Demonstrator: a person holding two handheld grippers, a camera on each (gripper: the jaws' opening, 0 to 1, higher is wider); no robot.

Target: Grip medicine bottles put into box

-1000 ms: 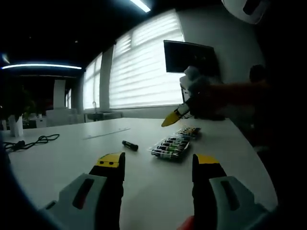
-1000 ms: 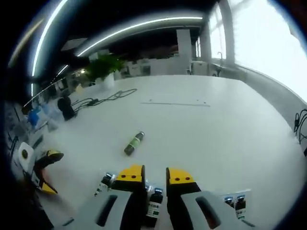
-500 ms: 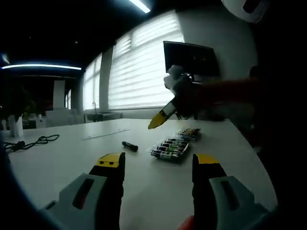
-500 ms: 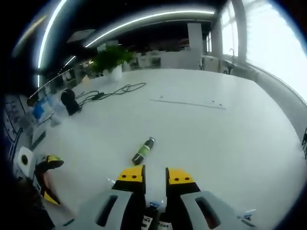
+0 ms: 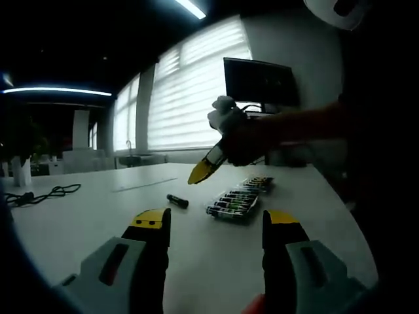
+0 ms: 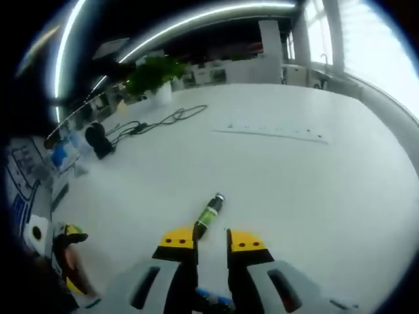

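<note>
Your left gripper (image 5: 213, 222) hangs low over the white table (image 5: 85, 216) with its yellow-tipped jaws spread wide and nothing between them. Ahead of those jaws, a lone medicine bottle (image 5: 177, 200) lies on its side on the table, and just to its right sits the box (image 5: 237, 199), a shallow tray with rows of small bottles packed in it. Your right gripper (image 5: 204, 169) comes into the left gripper view from the right, raised above the table between the loose bottle and the box, its yellow tip pointing down toward the table.

In the right gripper view, your right gripper (image 6: 212, 241) has its jaws drawn near together, with only a narrow gap between the tips; something blue sits low between the jaws, but you cannot tell whether it is gripped. Just beyond the left tip the green-labelled medicine bottle (image 6: 209, 214) lies on the table (image 6: 314, 190), cap pointing away. Farther off, a black cable (image 6: 157, 122) trails across the table, and a potted plant (image 6: 152, 74) stands behind it.
</note>
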